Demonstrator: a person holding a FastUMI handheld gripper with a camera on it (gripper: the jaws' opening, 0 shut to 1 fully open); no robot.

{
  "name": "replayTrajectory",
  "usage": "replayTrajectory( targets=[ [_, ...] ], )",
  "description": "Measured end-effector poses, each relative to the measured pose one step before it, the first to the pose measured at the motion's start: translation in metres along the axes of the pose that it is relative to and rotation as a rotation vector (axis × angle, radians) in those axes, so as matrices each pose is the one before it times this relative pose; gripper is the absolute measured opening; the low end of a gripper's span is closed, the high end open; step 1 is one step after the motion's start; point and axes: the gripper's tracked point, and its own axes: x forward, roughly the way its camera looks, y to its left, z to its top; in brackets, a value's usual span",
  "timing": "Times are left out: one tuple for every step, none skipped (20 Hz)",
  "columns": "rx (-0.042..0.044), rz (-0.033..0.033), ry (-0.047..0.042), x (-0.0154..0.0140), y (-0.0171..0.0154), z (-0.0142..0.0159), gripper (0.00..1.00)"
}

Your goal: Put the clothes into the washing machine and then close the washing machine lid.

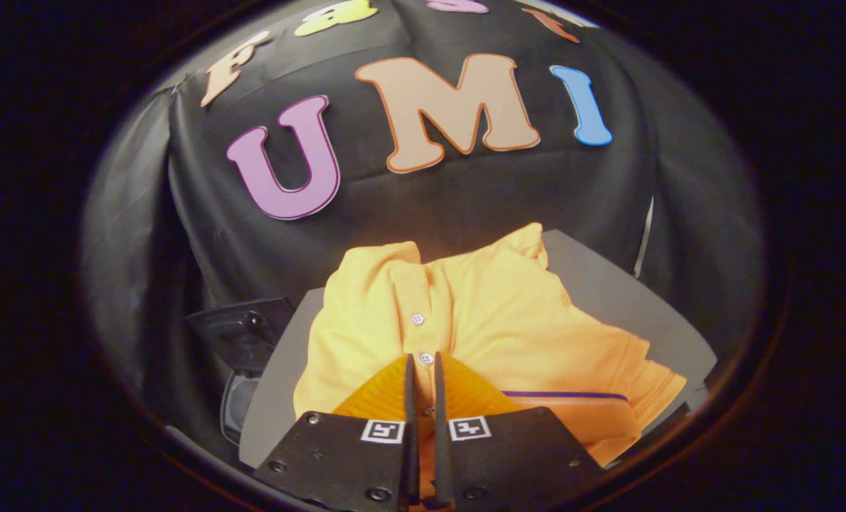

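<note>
Caught at the pick-up: claw (423, 359) pressed nearly together over the button strip of a yellow shirt (465, 327), a thin fold of cloth apparently nipped between the fingers, though hard to say for sure. Shirt heaped on a grey table (607, 284), spreading far and right of the fingers. To the near left, off the table's edge, a dark plastic object (241, 331), possibly part of the washing machine. First step in hand, by the look of it: getting hold of the clothes. Next, likely: lift the shirt clear, carry it left toward the drum, lid afterwards.
</note>
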Motion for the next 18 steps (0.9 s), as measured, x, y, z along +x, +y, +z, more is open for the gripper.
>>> replayTrajectory(
  targets=[
    [0.04923,0.01601,0.00166,-0.00570,0.00130,-0.00072,0.08],
    [0.04167,0.01364,0.00061,-0.00511,0.00078,-0.00251,0.03],
    [0.00937,0.00991,-0.00480,-0.00518,0.00061,-0.00129,0.02],
    [-0.00615,0.00171,-0.00404,-0.00619,-0.00037,-0.00038,0.02],
    [-0.01199,0.00000,-0.01205,-0.00527,0.00175,0.00436,0.02],
    [-0.01256,0.00168,-0.01859,-0.00573,0.00287,0.00612,0.02],
    [-0.00043,-0.00329,-0.01995,-0.00507,0.00324,0.00804,0.02],
    [0.00101,0.00435,-0.01675,-0.00416,0.00462,0.00634,0.02],
    [0.00047,0.00703,-0.01723,-0.00279,0.00707,0.00635,0.02],
    [-0.00516,0.00821,-0.00717,-0.00164,0.00726,0.00375,0.02],
    [-0.00632,0.00551,-0.00950,-0.00075,0.00649,0.00295,0.02],
    [-0.00426,0.00643,-0.00663,-0.00145,0.00863,0.00295,0.02],
    [-0.00269,0.01132,-0.00138,-0.00095,0.00929,0.00204,0.02],
    [0.00296,0.00776,-0.00202,-0.00135,0.00980,0.00173,0.02],
    [0.00235,0.01308,-0.00870,0.00002,0.01072,0.00409,0.02],
    [0.00525,0.01679,-0.00629,-0.00031,0.01140,0.00174,0.02],
    [0.00250,0.02041,0.00104,0.00079,0.01303,0.00107,0.02],
    [-0.00010,0.02274,-0.00633,0.00018,0.01409,0.00143,0.02]
  ],
)
